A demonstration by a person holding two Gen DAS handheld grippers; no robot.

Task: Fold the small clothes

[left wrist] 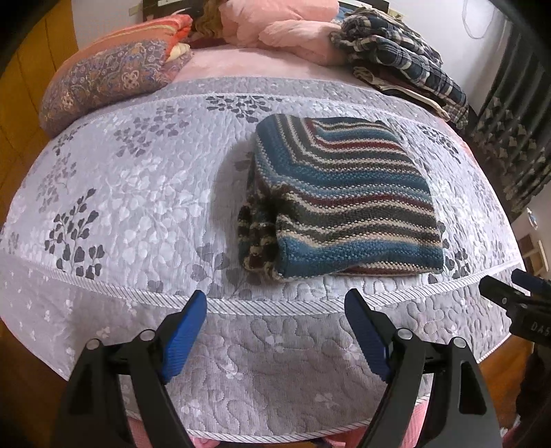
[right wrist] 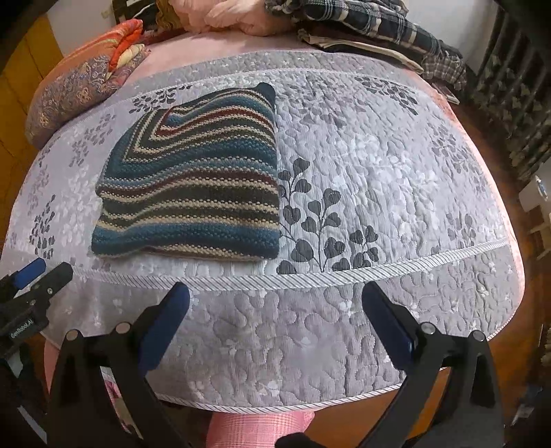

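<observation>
A striped knitted garment point(left wrist: 341, 196) in blue, cream and dark red lies folded into a thick rectangle on the grey quilted bedspread point(left wrist: 137, 193); in the right wrist view the same garment point(right wrist: 193, 186) sits left of centre. My left gripper point(left wrist: 275, 310) hangs open over the bed's near edge, short of the garment, with nothing between its blue pads. My right gripper point(right wrist: 275, 299) is open too, over the near edge and to the right of the garment. Each gripper shows at the side of the other's view: the right gripper point(left wrist: 513, 289) and the left gripper point(right wrist: 38, 275).
A patterned pillow point(left wrist: 110, 79) lies at the far left, pink bedding point(left wrist: 275, 31) at the back, and a heap of plaid clothes point(left wrist: 403, 58) at the far right. Dark curtains point(left wrist: 513, 148) hang to the right. Wooden floor point(right wrist: 482, 144) runs beside the bed.
</observation>
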